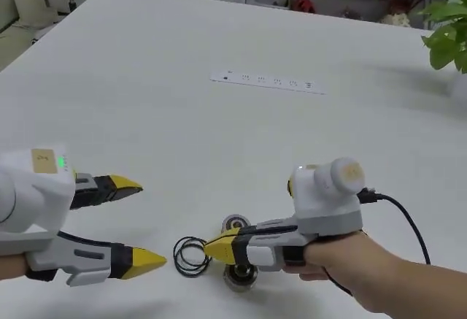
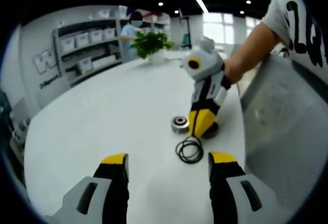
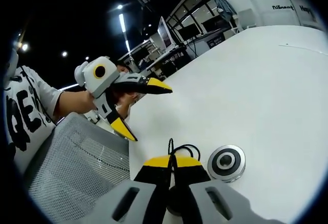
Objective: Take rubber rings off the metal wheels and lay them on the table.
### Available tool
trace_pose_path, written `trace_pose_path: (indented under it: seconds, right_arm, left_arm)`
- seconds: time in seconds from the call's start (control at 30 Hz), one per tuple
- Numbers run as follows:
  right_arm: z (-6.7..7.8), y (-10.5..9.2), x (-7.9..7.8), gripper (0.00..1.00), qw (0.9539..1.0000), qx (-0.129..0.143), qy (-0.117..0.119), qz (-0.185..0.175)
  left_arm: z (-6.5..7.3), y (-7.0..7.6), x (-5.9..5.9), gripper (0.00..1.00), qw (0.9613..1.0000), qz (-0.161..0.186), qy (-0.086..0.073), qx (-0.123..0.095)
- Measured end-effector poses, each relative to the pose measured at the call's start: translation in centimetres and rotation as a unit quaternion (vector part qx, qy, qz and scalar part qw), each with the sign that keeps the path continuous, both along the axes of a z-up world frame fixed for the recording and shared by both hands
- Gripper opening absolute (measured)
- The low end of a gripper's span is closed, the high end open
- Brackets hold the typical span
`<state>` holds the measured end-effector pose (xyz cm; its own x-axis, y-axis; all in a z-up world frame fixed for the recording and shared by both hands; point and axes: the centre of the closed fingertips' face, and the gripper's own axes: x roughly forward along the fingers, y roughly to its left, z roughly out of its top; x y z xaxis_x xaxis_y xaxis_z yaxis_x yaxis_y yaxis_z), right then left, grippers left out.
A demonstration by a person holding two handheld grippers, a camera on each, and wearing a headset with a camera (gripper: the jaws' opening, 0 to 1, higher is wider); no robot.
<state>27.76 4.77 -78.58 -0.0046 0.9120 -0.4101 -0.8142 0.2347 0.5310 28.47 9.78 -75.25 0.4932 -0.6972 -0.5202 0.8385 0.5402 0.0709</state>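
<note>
The rings (image 1: 190, 255), a loose black tangle, lie flat on the table (image 1: 219, 129). Just right of the rings, the right gripper (image 1: 219, 246) points at them with its jaws pressed together, yellow tips at the tangle's edge; in the right gripper view I cannot tell whether a strand is caught between them. One wheel (image 1: 235, 224) stands bare just beyond and right of the rings. A second wheel (image 1: 239, 277) sits right of the rings, under the right gripper's jaws. Left of the rings, apart from them, the left gripper (image 1: 133, 223) hovers with its jaws spread wide, holding nothing. A strip (image 1: 268, 82) lies far beyond the rings.
</note>
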Motion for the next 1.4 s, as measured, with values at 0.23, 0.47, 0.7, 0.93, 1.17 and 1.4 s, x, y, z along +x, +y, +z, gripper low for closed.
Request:
trace_pose_path:
  seconds: [0.23, 0.47, 0.7, 0.93, 1.17, 1.4]
  right_arm:
    - [-0.2, 0.0, -0.2, 0.01, 1.0000, -0.007, 0.000, 0.002]
    - [-0.3, -0.3, -0.2, 0.10, 0.9998, -0.016, -0.012, 0.000]
    - [0.2, -0.3, -0.3, 0.17, 0.9995, -0.019, -0.023, 0.005]
    - [1.1, -0.5, -0.5, 0.27, 0.9990, -0.015, -0.041, 0.009]
    - [2.1, -1.2, -0.7, 0.37, 0.9983, -0.010, -0.056, 0.008]
    - [3.0, -2.1, -0.5, 0.45, 0.9960, -0.012, -0.088, 0.009]
  left_arm:
    - [-0.2, -0.3, -0.2, 0.64, 1.0000, -0.005, 0.004, 0.003]
    - [-0.6, 0.0, -0.6, 0.64, 0.9999, -0.002, 0.010, 0.004]
    - [-0.6, 0.3, -0.7, 0.64, 0.9999, 0.000, 0.011, 0.005]
    - [-0.6, 0.6, -1.0, 0.64, 0.9999, 0.005, 0.012, 0.005]
    - [-0.5, 0.7, -1.0, 0.65, 0.9999, 0.006, 0.011, 0.002]
    - [-0.4, 0.6, -1.1, 0.65, 0.9999, 0.004, 0.012, 0.003]
